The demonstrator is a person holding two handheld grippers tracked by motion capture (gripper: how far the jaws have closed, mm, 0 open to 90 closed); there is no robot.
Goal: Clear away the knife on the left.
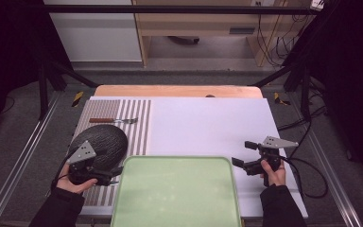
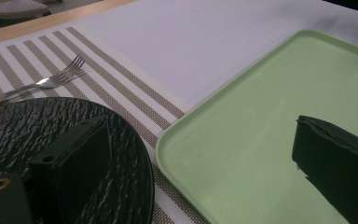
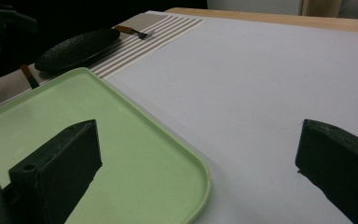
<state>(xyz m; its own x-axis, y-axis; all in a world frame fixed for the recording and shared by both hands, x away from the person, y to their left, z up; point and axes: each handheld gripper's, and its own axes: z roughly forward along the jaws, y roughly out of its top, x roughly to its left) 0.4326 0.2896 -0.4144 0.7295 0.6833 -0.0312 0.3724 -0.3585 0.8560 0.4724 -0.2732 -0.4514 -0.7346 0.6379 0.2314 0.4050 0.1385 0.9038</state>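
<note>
Left gripper point(image 1: 115, 176): jaws spread wide, holding nothing; they straddle the gap between the black plate point(image 1: 105, 143) and the left rim of the green tray point(image 1: 177, 189), one jaw over each in the left gripper view.
Risk, left: if the jaws shut here, they could catch both rims at once, scraping the plate against the tray or tipping it up.
Black plate: near left on the striped mat point(image 1: 137, 127), just beside the tray; nothing on it.
Fork point(image 1: 113, 120): lies on the mat beyond the plate, apart from it; a careless plate lift could knock it.
Green tray: near centre of the surface point(image 1: 208, 123), empty.
Right gripper point(image 1: 240, 152): jaws apart, empty, at the tray's right far corner.
Risk, right: pushing in could shove the tray sideways into the plate.
</note>
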